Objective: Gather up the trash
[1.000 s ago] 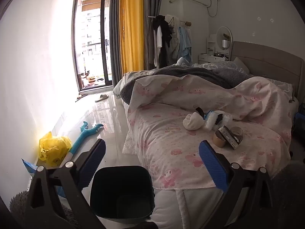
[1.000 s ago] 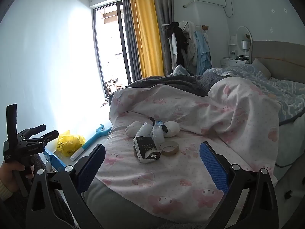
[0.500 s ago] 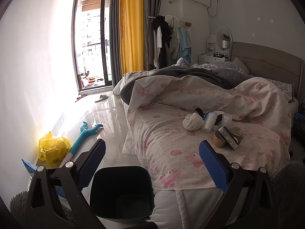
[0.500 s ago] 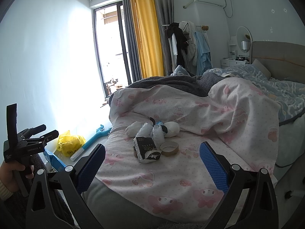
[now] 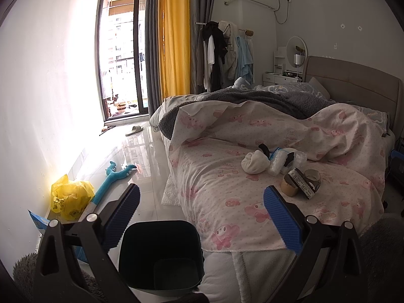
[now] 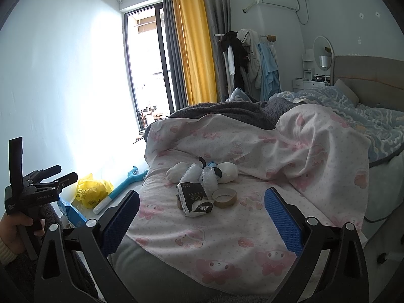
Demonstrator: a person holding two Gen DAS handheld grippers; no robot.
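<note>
The bed point(image 6: 252, 227) filled most of the room, its pink-patterned cover carrying the trash in one small heap near the foot — well ahead of both grippers, nothing yet touched. On the floor just beside the bed's near corner stood the dark bin point(image 5: 161, 252); what showed of its inside looked bare, though the floor of it was dim.

The right gripper point(image 6: 202, 217) pointed straight at the heap with its fingers spread wide and holding nothing. The left gripper point(image 5: 200, 212) hung above the bin, likewise spread and empty. To my eye the step was the first reach, and it would go best by coming in low over the cover and closing on one piece only, without pinching the cloth.

In the heap, the crushed carton point(image 6: 194, 199) lay nearest, touching the tape roll point(image 6: 224, 198) — the easiest first pick. Behind sat two white wads point(image 6: 176, 174) and some crumpled clear plastic point(image 6: 209, 176), packed close together.
</note>
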